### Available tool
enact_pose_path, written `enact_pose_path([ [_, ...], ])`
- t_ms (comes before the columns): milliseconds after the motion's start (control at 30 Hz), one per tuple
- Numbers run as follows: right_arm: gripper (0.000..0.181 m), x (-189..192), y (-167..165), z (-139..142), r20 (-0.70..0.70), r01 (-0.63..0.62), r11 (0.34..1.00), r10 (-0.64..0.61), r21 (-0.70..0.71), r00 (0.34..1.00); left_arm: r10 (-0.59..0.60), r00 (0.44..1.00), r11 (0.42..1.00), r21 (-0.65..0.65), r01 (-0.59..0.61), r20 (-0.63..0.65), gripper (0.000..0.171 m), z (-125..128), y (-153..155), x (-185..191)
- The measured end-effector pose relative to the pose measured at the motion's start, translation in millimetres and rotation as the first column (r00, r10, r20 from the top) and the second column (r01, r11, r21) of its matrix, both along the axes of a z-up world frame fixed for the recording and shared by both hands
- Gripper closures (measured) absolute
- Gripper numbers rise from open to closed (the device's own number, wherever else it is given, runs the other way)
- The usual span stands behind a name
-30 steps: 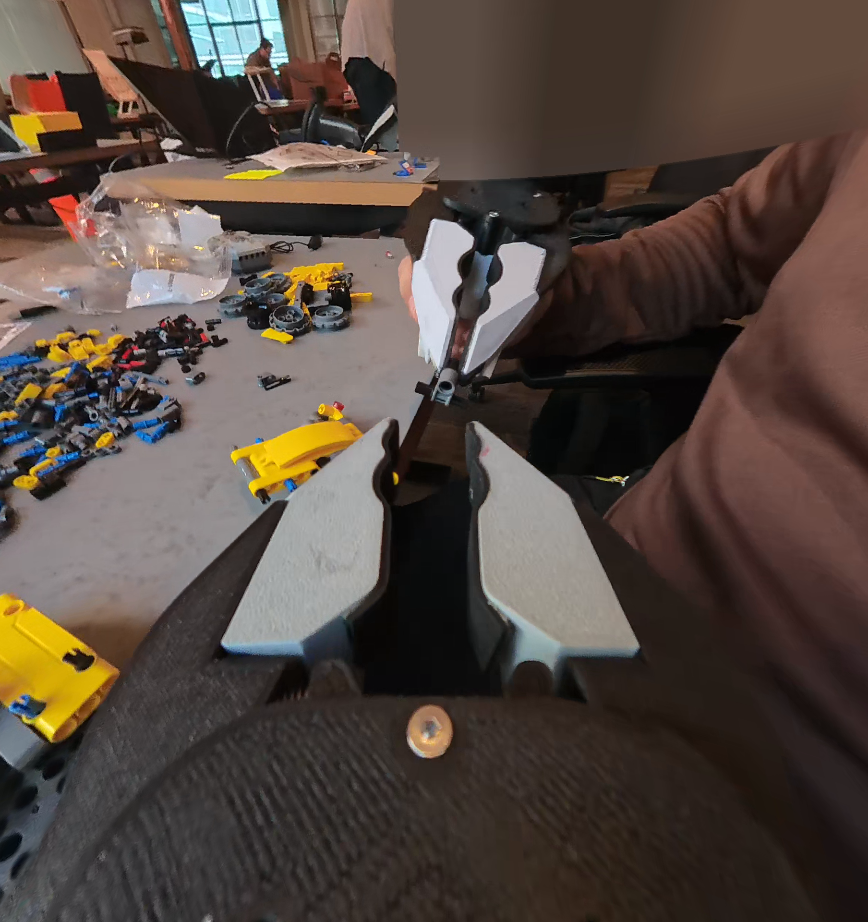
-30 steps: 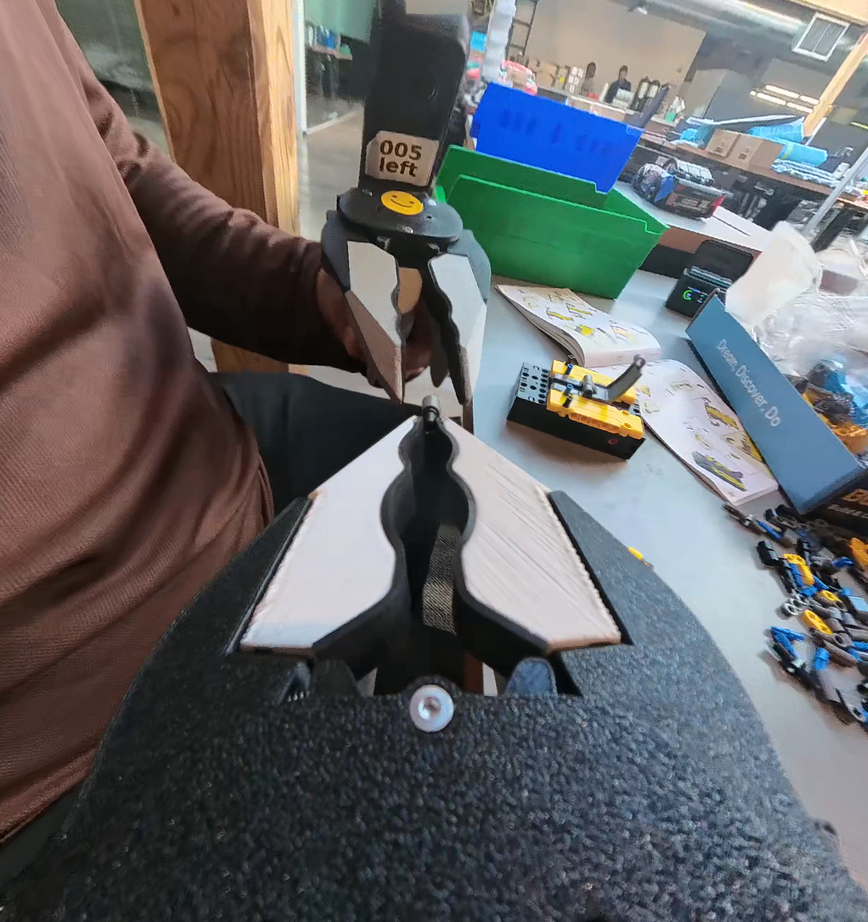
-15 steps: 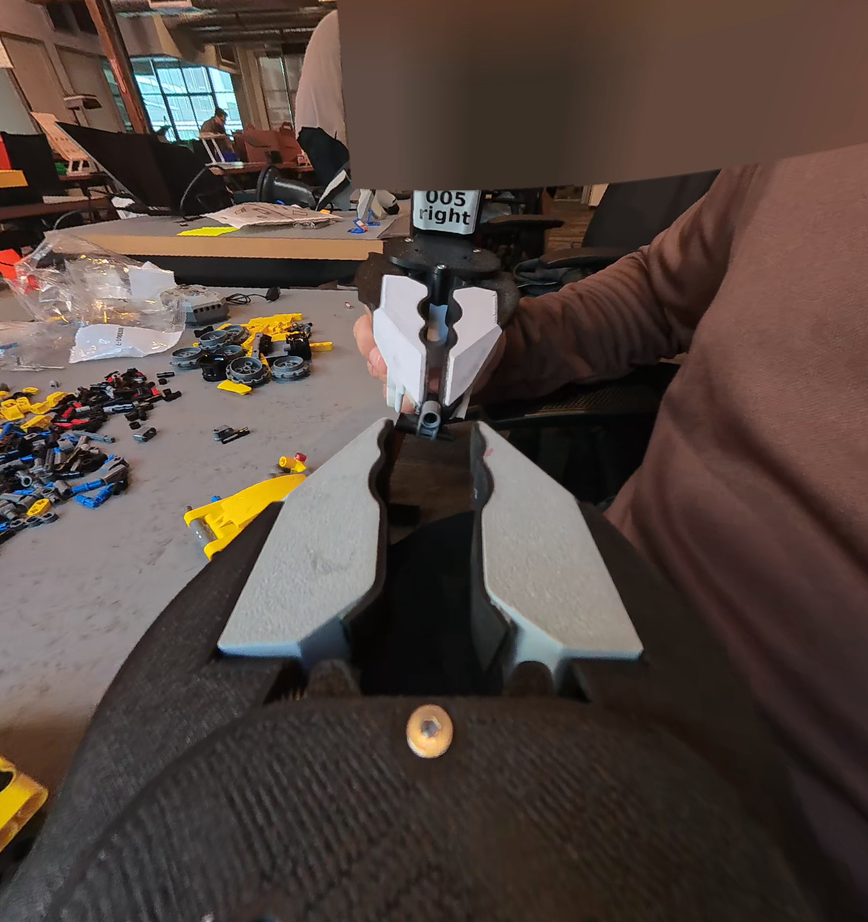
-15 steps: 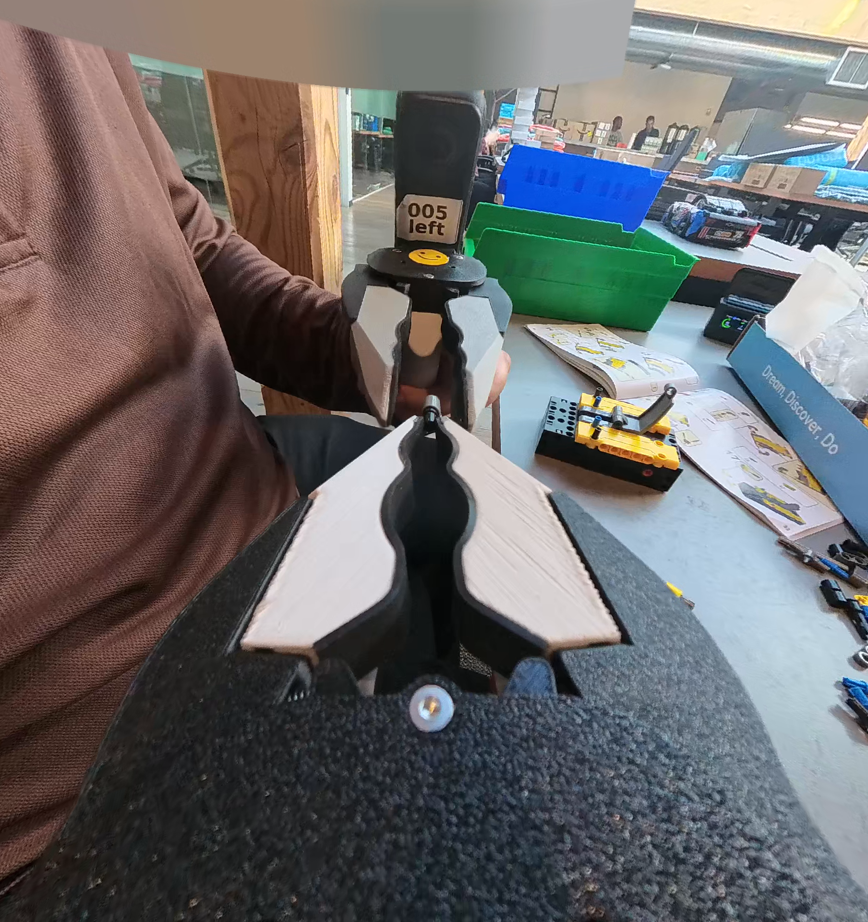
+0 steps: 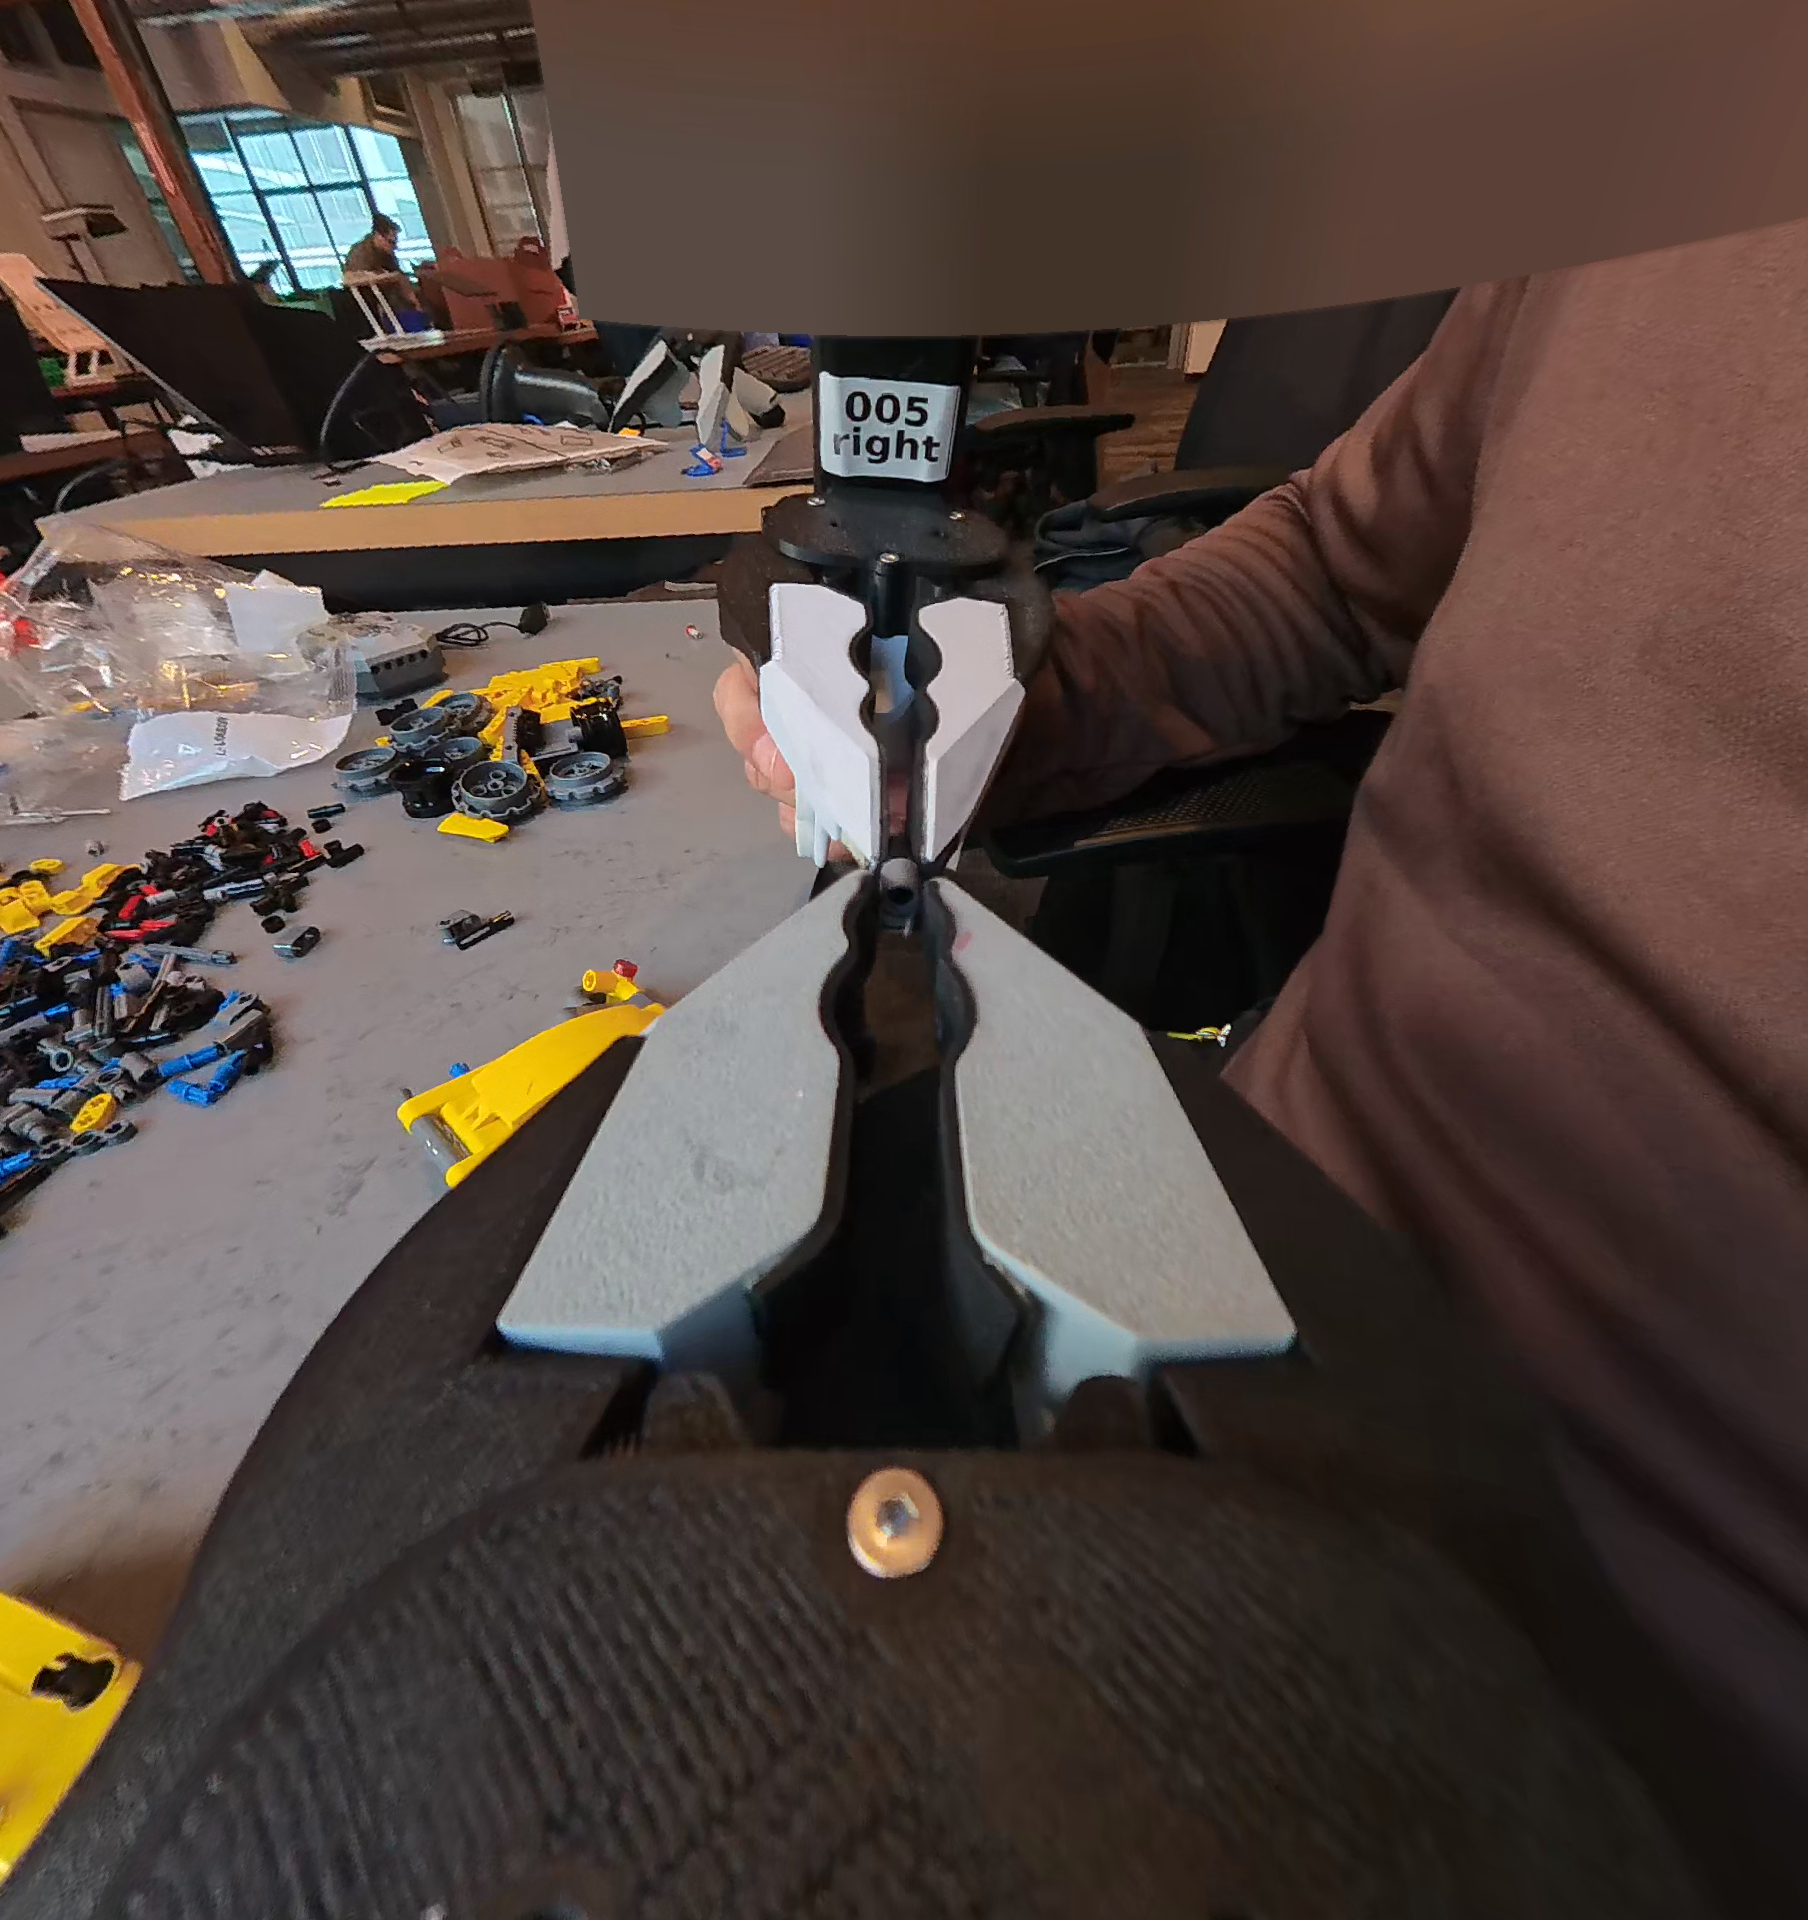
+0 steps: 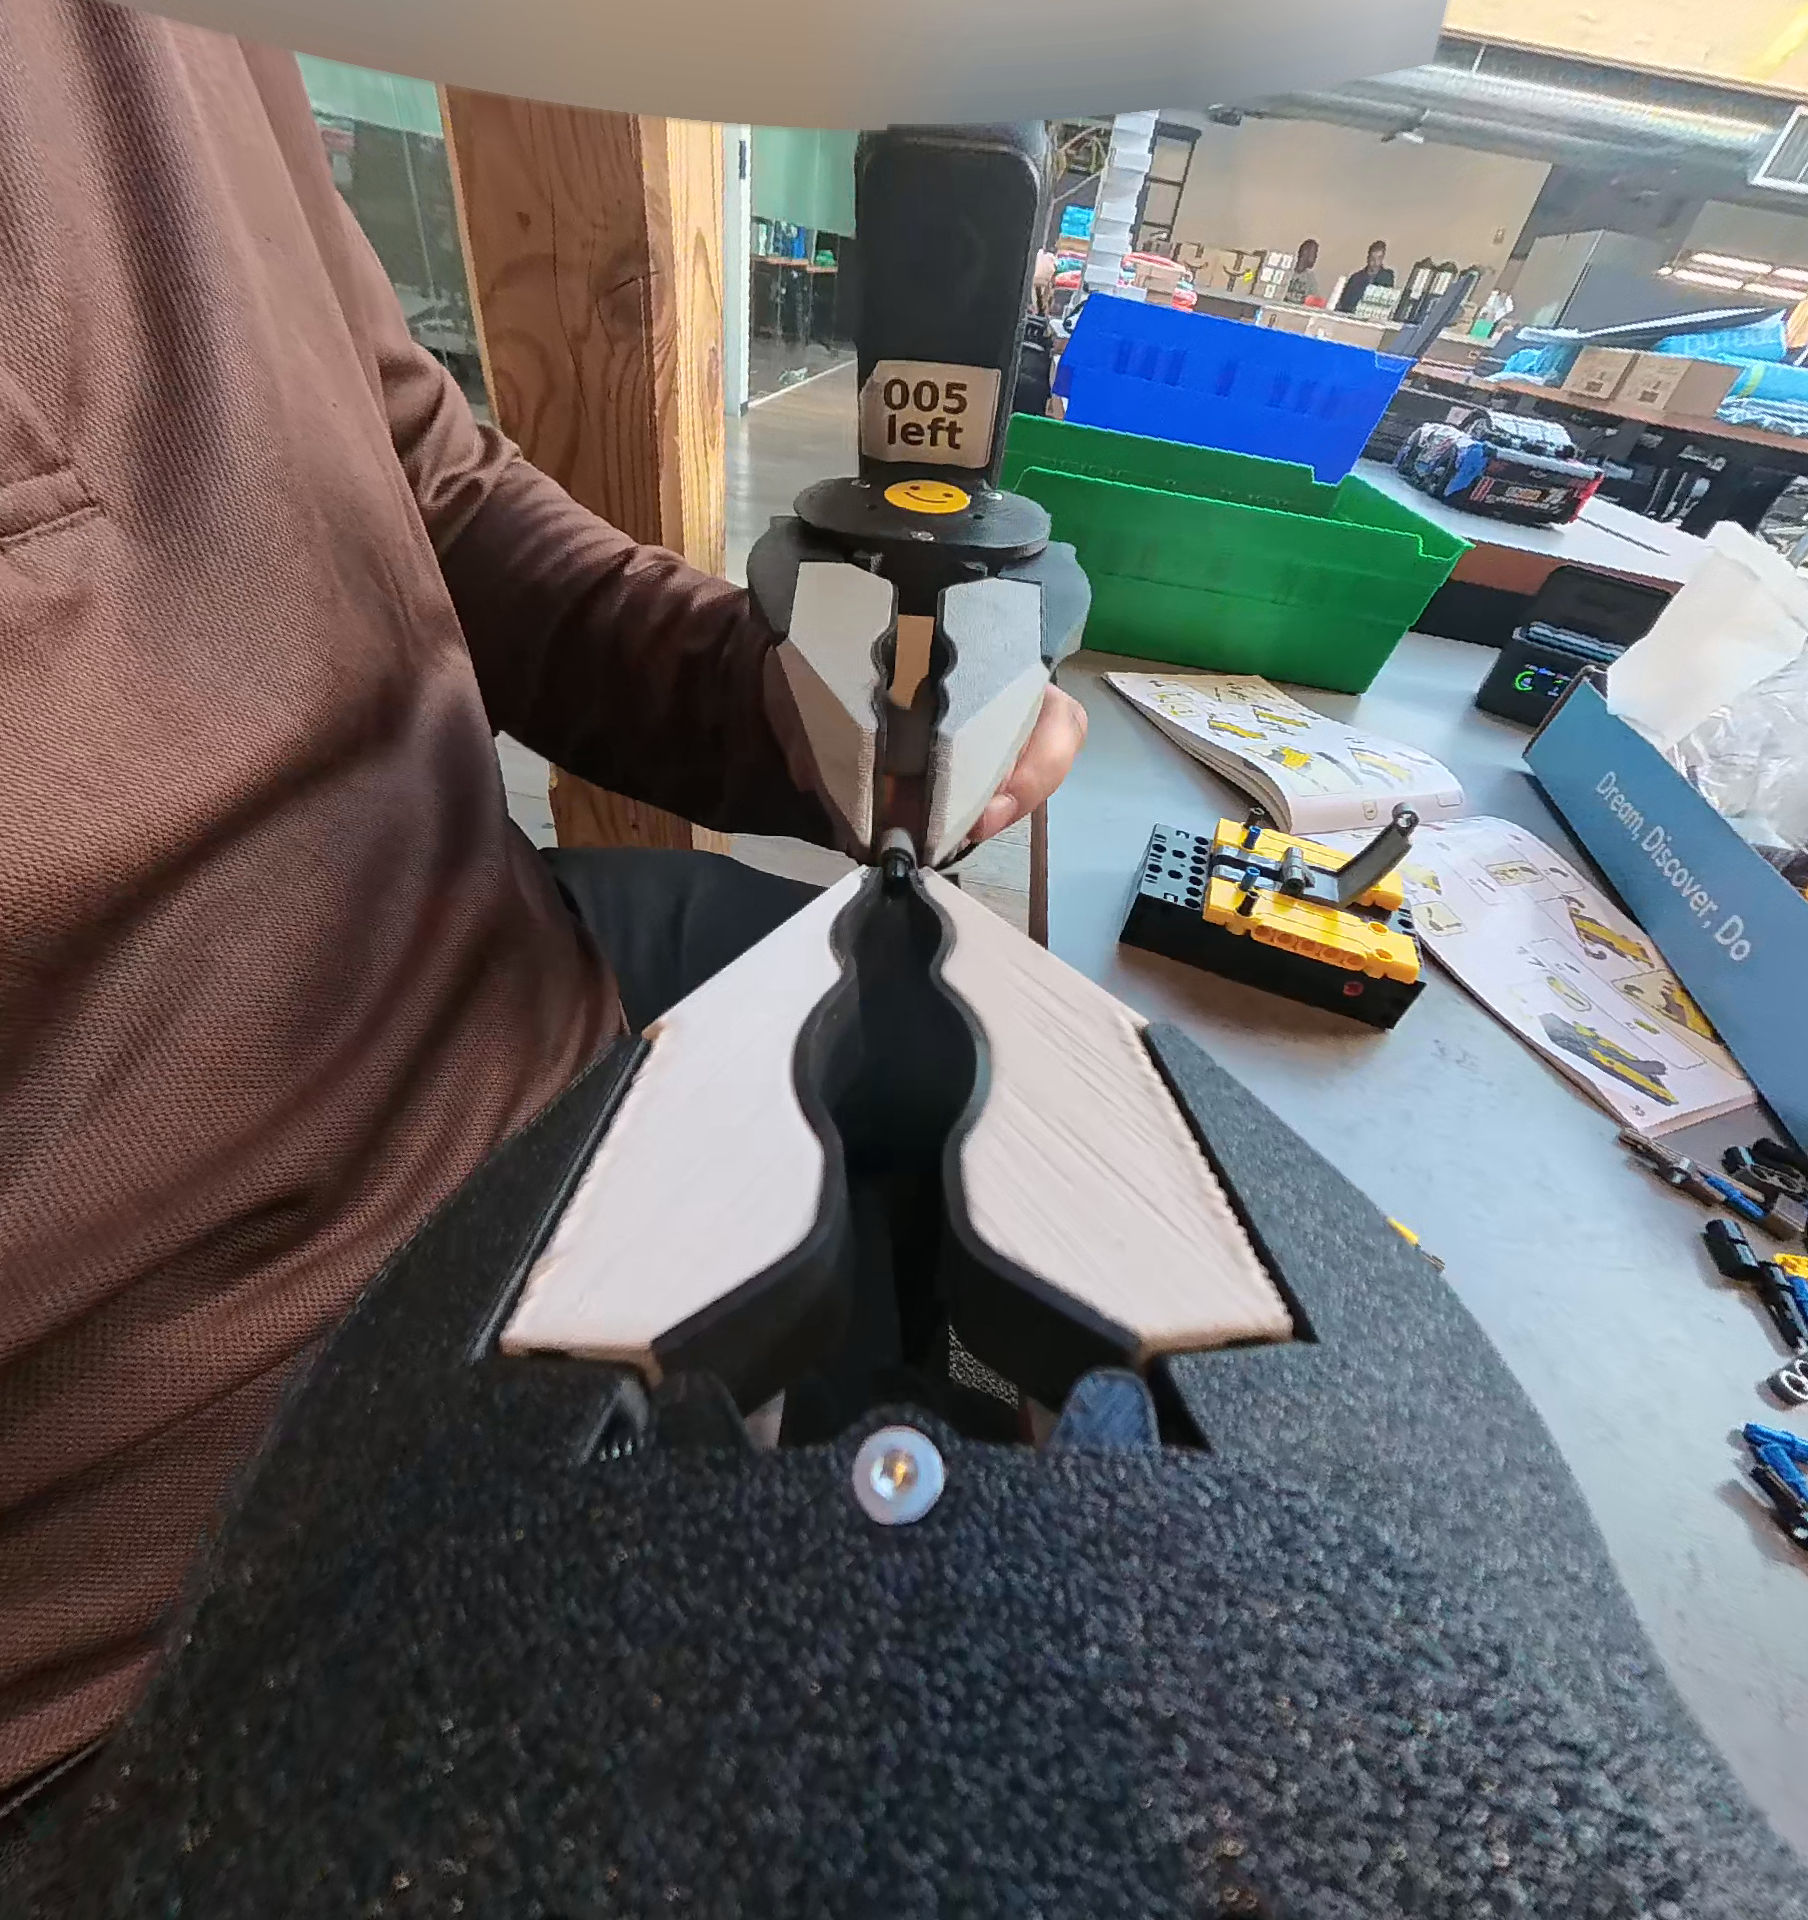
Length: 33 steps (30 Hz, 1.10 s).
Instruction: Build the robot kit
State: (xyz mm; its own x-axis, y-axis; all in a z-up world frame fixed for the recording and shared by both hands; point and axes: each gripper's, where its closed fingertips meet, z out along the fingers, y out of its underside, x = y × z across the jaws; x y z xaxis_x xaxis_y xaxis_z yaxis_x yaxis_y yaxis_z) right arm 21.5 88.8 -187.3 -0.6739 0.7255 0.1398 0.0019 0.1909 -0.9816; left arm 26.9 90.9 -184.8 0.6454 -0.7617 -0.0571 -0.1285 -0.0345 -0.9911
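My two grippers meet tip to tip in the air in front of a person in a brown top, off the table's edge. In the left wrist view, my left gripper (image 5: 898,906) has its grey fingers closed on a small dark grey building-toy connector (image 5: 898,891). The white-fingered right gripper (image 5: 895,847) points down at it from above, shut on the same piece. In the right wrist view, my right gripper (image 6: 895,883) pinches the small dark piece (image 6: 895,862) at its tips. The left gripper (image 6: 895,831) meets it from the far side.
The grey table (image 5: 339,1226) holds a yellow part (image 5: 526,1081), a pile of small loose pieces (image 5: 79,997), grey wheels (image 5: 495,774) and plastic bags (image 5: 152,644). On the other side are a black-and-yellow assembly (image 6: 1284,925), booklets (image 6: 1284,748), a blue box (image 6: 1700,914) and a green bin (image 6: 1222,561). Left and right tips are no more than a few centimetres apart. The black-and-yellow assembly (image 6: 1284,925) is about 20 centimetres from both grippers' fingertips.
My left gripper's fingers have closed from wide apart onto the small piece that the right gripper holds. Both grippers have drawn together and lined up tip to tip.
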Motion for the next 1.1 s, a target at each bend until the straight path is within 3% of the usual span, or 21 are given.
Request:
enact_pose_path([
  [300,0.180,0.4,-0.6,-1.3,0.001,-0.012,1.000,0.012,-0.007,1.000,-0.002,1.000,1.000,-0.006,0.002,0.004,0.166,-3.4,1.1,2.0],
  [467,0.180,-9.2,14.4,-12.4,0.100,0.065,0.997,-0.061,-0.039,0.993,0.152,0.977,0.988,0.054,-0.146,-0.150,0.166,-12.1,14.4,-10.8],
  [533,0.169,-12.5,26.3,-24.0,0.165,0.142,0.990,-0.140,-0.001,0.976,0.291,0.903,0.955,0.147,-0.256,-0.315,0.166,-22.3,23.1,-25.0],
  [567,0.158,-13.2,31.2,-29.6,0.183,0.183,0.982,-0.187,0.038,0.965,0.362,0.836,0.931,0.203,-0.302,-0.412,0.166,-30.0,27.2,-34.0],
  [633,0.153,-15.0,40.4,-43.7,0.188,0.263,0.950,-0.293,0.166,0.938,0.445,0.686,0.895,0.285,-0.342,-0.575,0.166,-48.6,32.4,-47.4],
  [733,0.148,-17.2,51.8,-69.9,0.172,0.330,0.861,-0.419,0.387,0.891,0.476,0.512,0.878,0.351,-0.325,-0.715,0.166,-72.5,36.9,-54.3],
  [800,0.146,-17.6,57.7,-81.9,0.140,0.347,0.789,-0.472,0.506,0.870,0.519,0.392,0.853,0.428,-0.299,-0.760,0.166,-75.9,40.5,-58.7],
  [833,0.146,-17.8,59.7,-84.7,0.116,0.356,0.755,-0.492,0.550,0.863,0.536,0.359,0.842,0.456,-0.287,-0.764,0.166,-75.0,41.4,-58.8],
  [1000,0.140,-16.8,64.9,-91.0,0.026,0.375,0.643,-0.524,0.668,0.852,0.551,0.358,0.833,0.467,-0.297,-0.754,0.166,-75.3,40.8,-59.7],
  [1100,0.140,-18.7,65.8,-89.3,0.001,0.387,0.630,-0.524,0.673,0.852,0.570,0.358,0.820,0.486,-0.303,-0.739,0.166,-72.4,39.0,-62.5],
])
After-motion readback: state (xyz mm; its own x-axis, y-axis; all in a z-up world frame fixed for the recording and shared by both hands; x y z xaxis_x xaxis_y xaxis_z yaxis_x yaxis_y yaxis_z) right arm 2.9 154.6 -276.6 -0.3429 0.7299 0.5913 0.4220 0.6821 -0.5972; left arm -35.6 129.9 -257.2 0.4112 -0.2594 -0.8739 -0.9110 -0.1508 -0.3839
